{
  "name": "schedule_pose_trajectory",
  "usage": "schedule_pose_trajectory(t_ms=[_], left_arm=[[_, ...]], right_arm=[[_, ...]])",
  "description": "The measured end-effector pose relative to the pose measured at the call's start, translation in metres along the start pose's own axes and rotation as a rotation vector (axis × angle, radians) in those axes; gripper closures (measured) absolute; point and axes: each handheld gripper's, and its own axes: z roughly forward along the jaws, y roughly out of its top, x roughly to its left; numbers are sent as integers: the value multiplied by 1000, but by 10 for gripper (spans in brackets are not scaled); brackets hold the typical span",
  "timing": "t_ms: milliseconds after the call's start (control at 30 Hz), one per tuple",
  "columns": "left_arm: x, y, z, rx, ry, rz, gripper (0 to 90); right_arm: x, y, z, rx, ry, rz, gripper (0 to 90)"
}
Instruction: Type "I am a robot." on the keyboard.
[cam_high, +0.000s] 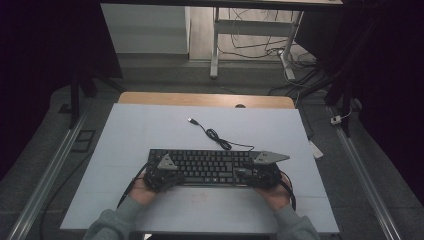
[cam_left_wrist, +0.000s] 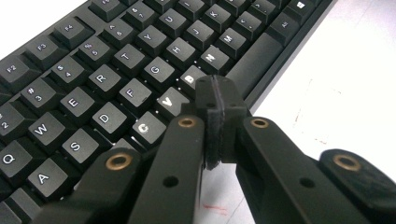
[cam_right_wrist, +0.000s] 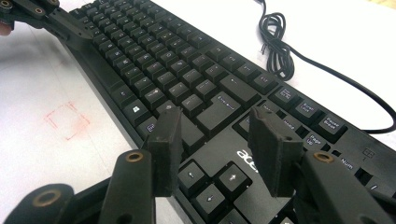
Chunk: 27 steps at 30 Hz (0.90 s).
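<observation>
Keyboard flat on the worktop, a gripper at each end

The keyboard (cam_high: 207, 166) lies just ahead of both grippers. My left gripper (cam_left_wrist: 215, 100) has its jaws pressed together with nothing between them, tips just over the edge below the B key; my right gripper (cam_right_wrist: 217, 149) stands wide and empty over the arrow-key block. I judge it a stiff, light plastic slab – slick along the case, keycaps loose enough to pop – so I'd grip the short end edges, not the keys, and mind the trailing cable (cam_high: 216, 135) beyond the right gripper.
</observation>
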Motion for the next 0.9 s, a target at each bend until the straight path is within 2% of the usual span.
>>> schedule_pose_trajectory(t_ms=[400, 500, 733, 900], left_arm=[[0, -1, 5, 7, 11, 4, 888], [-1, -1, 2, 6, 33, 15, 888], [4, 2, -21, -121, 43, -29, 885], [11, 1, -32, -179, 47, -82, 689]], right_arm=[[0, 0, 0, 1, 0, 0, 546], [0, 0, 0, 0, 2, 0, 545], [0, -1, 0, -2, 5, 3, 544], [0, -1, 0, 6, 1, -1, 540]])
